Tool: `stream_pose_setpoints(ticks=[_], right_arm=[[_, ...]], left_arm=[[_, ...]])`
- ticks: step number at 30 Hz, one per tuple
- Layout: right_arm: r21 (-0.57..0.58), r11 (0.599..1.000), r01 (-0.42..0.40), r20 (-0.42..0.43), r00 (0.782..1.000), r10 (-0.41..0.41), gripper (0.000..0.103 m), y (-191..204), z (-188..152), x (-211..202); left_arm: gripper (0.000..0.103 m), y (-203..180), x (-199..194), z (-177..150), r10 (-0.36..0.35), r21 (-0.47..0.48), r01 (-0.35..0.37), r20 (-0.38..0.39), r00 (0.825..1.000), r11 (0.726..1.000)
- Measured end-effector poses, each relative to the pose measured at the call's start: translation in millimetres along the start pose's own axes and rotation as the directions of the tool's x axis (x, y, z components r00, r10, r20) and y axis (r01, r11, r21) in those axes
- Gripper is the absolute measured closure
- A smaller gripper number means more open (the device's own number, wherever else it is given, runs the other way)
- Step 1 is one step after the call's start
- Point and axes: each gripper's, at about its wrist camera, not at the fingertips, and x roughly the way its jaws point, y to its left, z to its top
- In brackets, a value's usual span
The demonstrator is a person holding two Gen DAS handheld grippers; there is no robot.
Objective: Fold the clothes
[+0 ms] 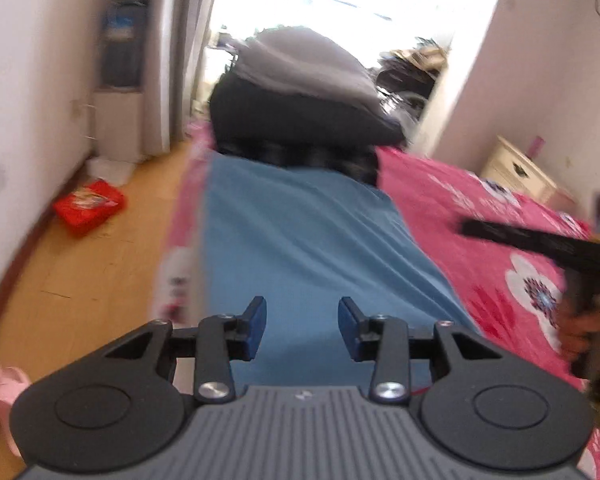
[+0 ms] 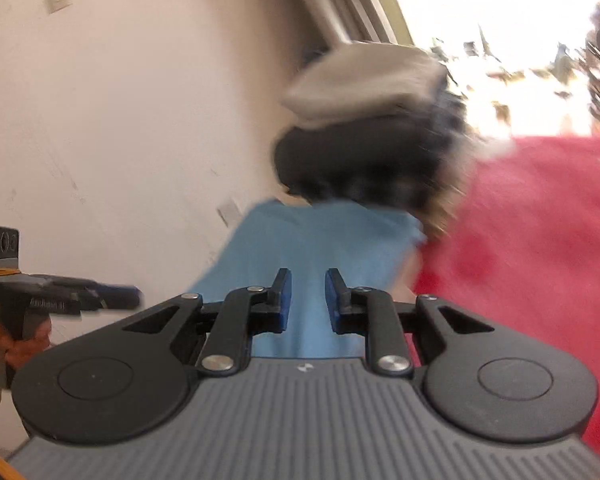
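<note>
A blue garment [image 1: 300,240] lies flat and long on the pink flowered bedspread [image 1: 480,248], near the bed's left edge. My left gripper [image 1: 302,320] hovers over its near end, open, with nothing between the blue pads. My right gripper [image 2: 308,296] also sits above the blue garment [image 2: 320,248]; a narrow gap shows between its pads and no cloth is in it. In the left wrist view the right gripper [image 1: 466,229] reaches in from the right, held by a hand [image 1: 580,332]. In the right wrist view the left gripper [image 2: 134,292] shows at the left edge.
A stack of folded clothes [image 1: 300,92], grey on black, sits at the garment's far end. Left of the bed, a wooden floor holds a red box [image 1: 88,206] and a water dispenser [image 1: 120,80]. A cream nightstand [image 1: 520,172] stands at the right wall.
</note>
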Motion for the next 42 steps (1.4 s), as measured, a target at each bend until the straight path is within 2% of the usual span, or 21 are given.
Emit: stream_pose_setpoints(ticks=[2,4,6,8,11,14,16,17,19,21,23,25,26,28,30,32,34,36,38,40,42], right_arm=[[-0.022,1.0,0.013,0.005,1.0,-0.013,0.086,-0.6,-1.2,28.3],[-0.031,0.996,0.087,-0.024,0.996,-0.088,0.086,-16.8,-7.9,50.5],[0.015,0.979,0.206,-0.092,0.975,-0.203,0.081,-49.7,-13.6,60.5],[0.086,0.964,0.252,-0.088,0.966,-0.245,0.081,-71.1,-7.3,49.5],[0.035,0.98,0.194,0.014,0.981,-0.195,0.08,-57.1,17.0,37.0],[-0.087,0.995,0.039,0.024,0.999,-0.037,0.08,-18.5,42.2,59.5],[-0.164,0.981,-0.107,-0.07,0.993,0.097,0.08,10.6,54.6,100.6],[-0.196,0.963,-0.184,-0.125,0.979,0.162,0.081,25.0,60.6,122.1],[-0.229,0.939,-0.257,-0.218,0.953,0.208,0.081,44.4,67.0,166.9],[-0.185,0.961,-0.206,-0.278,0.949,0.15,0.082,39.9,72.3,214.2],[-0.095,0.995,-0.021,-0.263,0.965,-0.004,0.082,10.1,77.4,239.4],[0.037,0.99,0.133,-0.198,0.972,-0.124,0.08,-26.4,81.6,228.4],[0.089,0.987,0.132,-0.151,0.981,-0.118,0.08,-40.1,82.2,212.0],[0.102,0.991,0.089,-0.067,0.994,-0.083,0.08,-51.6,80.3,166.6],[0.07,0.997,0.031,-0.036,0.999,-0.029,0.079,-53.6,74.8,125.1],[0.075,0.992,-0.105,-0.086,0.99,0.111,0.078,-56.0,61.9,102.9],[0.093,0.971,-0.219,-0.151,0.961,0.231,0.077,-59.2,47.0,90.8],[0.044,0.995,-0.089,-0.21,0.973,0.096,0.078,-67.1,33.6,98.5],[0.157,0.985,0.079,-0.172,0.984,-0.051,0.082,-101.4,31.1,95.6],[0.385,0.901,0.2,-0.083,0.98,-0.182,0.078,-143.6,29.2,63.6],[0.473,0.853,0.222,-0.014,0.97,-0.244,0.078,-161.2,29.1,24.3]], left_arm=[[0.063,-14.3,20.8,-11.5,0.043,0.075,-0.041,-0.025,0.999,0.996],[0.057,-19.7,24.6,-21.4,0.056,0.11,-0.057,0.011,0.998,0.992],[0.054,-17.4,22.6,-23.3,0.034,0.101,-0.036,0.021,0.999,0.994],[0.054,-12.3,22.8,-24.0,0.018,0.082,-0.019,0.02,1.0,0.996],[0.054,-9.8,25.3,-22.1,0.002,0.059,-0.003,0.022,1.0,0.998],[0.054,-7.4,27.8,-22.3,-0.001,0.047,0.0,0.033,0.999,0.999],[0.053,-6.1,28.6,-23.4,-0.003,0.044,0.001,0.039,0.999,0.999],[0.053,-5.9,28.5,-23.5,-0.004,0.045,0.003,0.039,0.999,0.999],[0.053,-5.5,28.3,-23.5,-0.007,0.045,0.005,0.039,0.999,0.999],[0.053,-5.2,28.0,-23.6,-0.009,0.046,0.007,0.038,0.999,0.999],[0.053,-4.8,27.8,-23.7,-0.012,0.047,0.01,0.038,0.999,0.999],[0.053,-3.2,27.7,-22.7,-0.016,0.041,0.015,0.034,0.999,0.999],[0.053,-3.1,27.7,-22.8,-0.017,0.038,0.016,0.035,0.999,0.999],[0.053,-3.2,27.9,-23.4,-0.017,0.034,0.016,0.037,0.999,0.999],[0.053,-3.7,28.1,-23.9,-0.012,0.03,0.011,0.04,0.999,0.999],[0.052,-4.5,28.6,-23.9,-0.006,0.026,0.005,0.04,0.999,1.0],[0.051,-6.2,28.9,-23.2,0.001,0.02,-0.002,0.036,0.999,1.0],[0.051,-7.1,29.0,-22.3,0.004,0.018,-0.005,0.032,0.999,1.0],[0.05,-7.7,29.1,-21.5,0.006,0.017,-0.006,0.028,1.0,1.0],[0.049,-8.3,29.2,-20.6,0.009,0.016,-0.009,0.025,1.0,1.0],[0.047,-9.1,29.5,-19.5,0.013,0.013,-0.013,0.022,1.0,1.0]])
